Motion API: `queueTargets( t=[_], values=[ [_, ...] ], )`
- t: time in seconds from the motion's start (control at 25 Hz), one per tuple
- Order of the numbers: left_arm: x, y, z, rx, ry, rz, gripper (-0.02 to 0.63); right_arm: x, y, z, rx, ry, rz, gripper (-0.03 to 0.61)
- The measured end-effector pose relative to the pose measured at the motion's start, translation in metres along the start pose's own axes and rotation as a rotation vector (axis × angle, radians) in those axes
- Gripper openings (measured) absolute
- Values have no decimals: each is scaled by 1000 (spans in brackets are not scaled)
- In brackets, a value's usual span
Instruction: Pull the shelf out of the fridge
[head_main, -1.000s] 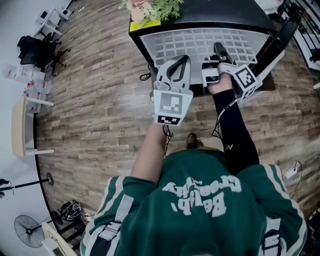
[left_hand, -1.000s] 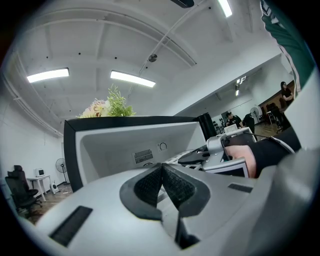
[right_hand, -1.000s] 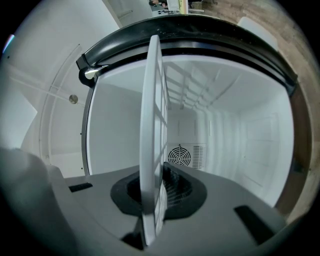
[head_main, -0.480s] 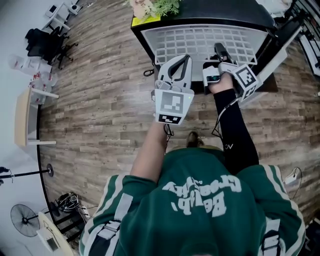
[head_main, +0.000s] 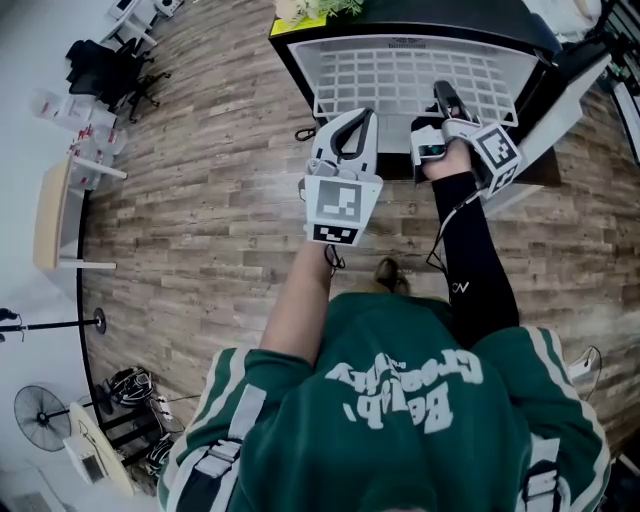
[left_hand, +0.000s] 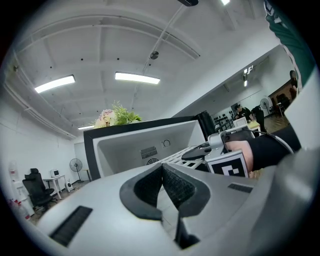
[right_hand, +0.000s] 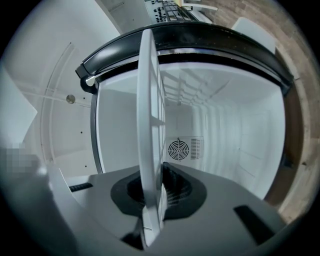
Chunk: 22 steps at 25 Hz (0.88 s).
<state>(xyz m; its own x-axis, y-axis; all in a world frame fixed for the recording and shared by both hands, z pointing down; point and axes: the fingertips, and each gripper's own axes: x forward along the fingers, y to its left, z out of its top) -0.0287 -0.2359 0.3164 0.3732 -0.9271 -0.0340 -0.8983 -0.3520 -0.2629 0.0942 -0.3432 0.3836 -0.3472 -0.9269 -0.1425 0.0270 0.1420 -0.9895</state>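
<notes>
White wire shelf (head_main: 400, 78) at top centre of head view, lying flat, sticking partway out of the open black fridge (head_main: 430, 14). Right gripper (head_main: 441, 100) pinches the shelf's front edge. In the right gripper view the shelf (right_hand: 149, 110) runs edge-on between the closed jaws, with the white fridge interior (right_hand: 235, 150) behind. Left gripper (head_main: 360, 125) is just left of it below the shelf edge, jaws pressed together on nothing (left_hand: 162, 184). Plant (head_main: 325, 7) on the fridge top. Wood floor (head_main: 200, 200) below.
</notes>
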Motion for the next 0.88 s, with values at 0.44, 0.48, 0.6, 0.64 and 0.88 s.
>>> queueTargets(
  t=[0.44, 0.48, 0.6, 0.64, 0.88],
  values=[
    [-19, 3, -2, -9, 10, 48, 15, -5, -2, 0, 12, 16, 7, 40],
    [-20, 3, -1, -8, 9, 49, 15, -6, -1, 0, 11, 18, 7, 40],
    [-22, 5, 1, -11, 3, 53, 15, -8, 1, -1, 5, 22, 5, 38],
    [-22, 5, 2, -13, 1, 55, 15, -8, 0, -1, 2, 24, 4, 40],
    [-21, 5, 3, -21, -9, 57, 15, -11, 1, -2, -6, 31, 3, 38]
  ],
)
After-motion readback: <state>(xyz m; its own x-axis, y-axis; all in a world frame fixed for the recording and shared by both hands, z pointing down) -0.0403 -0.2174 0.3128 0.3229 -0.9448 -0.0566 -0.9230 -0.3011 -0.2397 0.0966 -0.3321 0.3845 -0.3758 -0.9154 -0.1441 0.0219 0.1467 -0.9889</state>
